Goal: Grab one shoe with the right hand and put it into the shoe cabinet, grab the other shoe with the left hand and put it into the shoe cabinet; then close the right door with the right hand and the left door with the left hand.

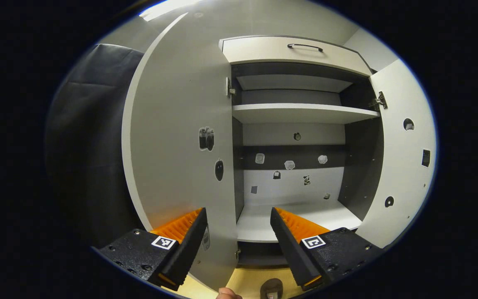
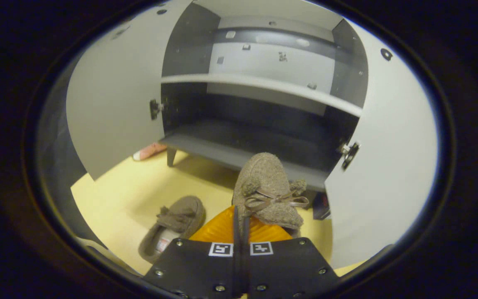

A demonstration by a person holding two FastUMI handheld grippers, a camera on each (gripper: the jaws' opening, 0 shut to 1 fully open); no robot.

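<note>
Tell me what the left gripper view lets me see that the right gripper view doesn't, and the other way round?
Left gripper view: the top drawer with its handle, the upper shelf, a camera sticker on the left door, and the left tool open, holding nothing.

Right gripper view: the right tool shut on a fuzzy slipper with a bow, plus the dark bottom shelf.

Shared: the shoe cabinet with both doors swung open, small stickers on its back wall, and the yellow floor.

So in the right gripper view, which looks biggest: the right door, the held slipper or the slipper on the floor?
1. Right door, by far.
2. Held slipper.
3. Floor slipper.
The held one is nearer, so they may really match.
</note>
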